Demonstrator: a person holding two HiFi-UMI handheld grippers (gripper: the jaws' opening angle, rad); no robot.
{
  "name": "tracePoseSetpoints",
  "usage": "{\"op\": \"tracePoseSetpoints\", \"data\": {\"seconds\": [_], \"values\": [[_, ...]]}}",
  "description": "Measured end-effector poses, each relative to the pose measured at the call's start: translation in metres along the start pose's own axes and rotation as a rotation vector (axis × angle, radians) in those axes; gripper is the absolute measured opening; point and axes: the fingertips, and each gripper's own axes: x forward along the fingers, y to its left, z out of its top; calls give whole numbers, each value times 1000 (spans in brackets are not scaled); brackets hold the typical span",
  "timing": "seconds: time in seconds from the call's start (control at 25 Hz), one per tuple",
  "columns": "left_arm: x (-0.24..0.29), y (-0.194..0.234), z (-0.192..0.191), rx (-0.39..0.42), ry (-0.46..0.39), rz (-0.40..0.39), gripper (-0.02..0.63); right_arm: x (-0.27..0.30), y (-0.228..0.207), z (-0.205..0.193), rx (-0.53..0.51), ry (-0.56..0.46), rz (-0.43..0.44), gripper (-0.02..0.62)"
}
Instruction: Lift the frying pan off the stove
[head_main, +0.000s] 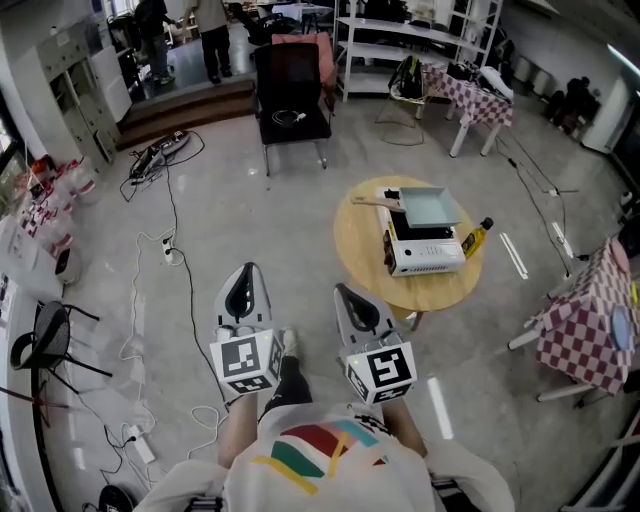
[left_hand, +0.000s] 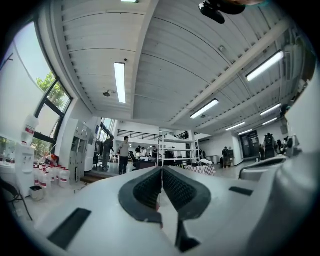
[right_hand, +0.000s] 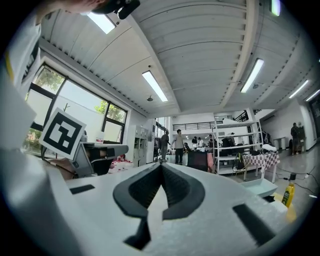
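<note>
A pale teal square frying pan (head_main: 430, 207) sits at the far end of a white stove (head_main: 425, 252) on a round wooden table (head_main: 365, 250). A yellow oil bottle (head_main: 478, 236) lies beside the stove, and a wooden utensil (head_main: 372, 203) rests next to the pan. My left gripper (head_main: 248, 270) and right gripper (head_main: 342, 292) are held side by side over the floor, well short of the table, both shut and empty. In the right gripper view the jaws (right_hand: 161, 165) meet; the pan (right_hand: 257, 187) and the bottle (right_hand: 287, 194) show low at the right. The left gripper (left_hand: 162, 168) is also shut.
A black chair (head_main: 292, 95) stands beyond the table. Cables and a power strip (head_main: 165, 250) trail over the floor at the left, by a folding chair (head_main: 45, 345). Checkered tables (head_main: 590, 320) (head_main: 470, 95) stand at the right, shelving (head_main: 400, 40) and people (head_main: 210, 35) at the back.
</note>
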Motion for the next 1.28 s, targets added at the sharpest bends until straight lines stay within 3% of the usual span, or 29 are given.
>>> {"op": "tracePoseSetpoints", "data": {"seconds": [0.48,1.08,1.28], "values": [[95,51,-37,-13,38,29,8,111,-15,-24,1,48,61,-6],[312,133,-3,2,-32,-22,8,347,-78,24,-22,-7,60,-6],[364,165,4,-10,-60,-31,8,401,-86,29,-9,-16,39,-6]]}}
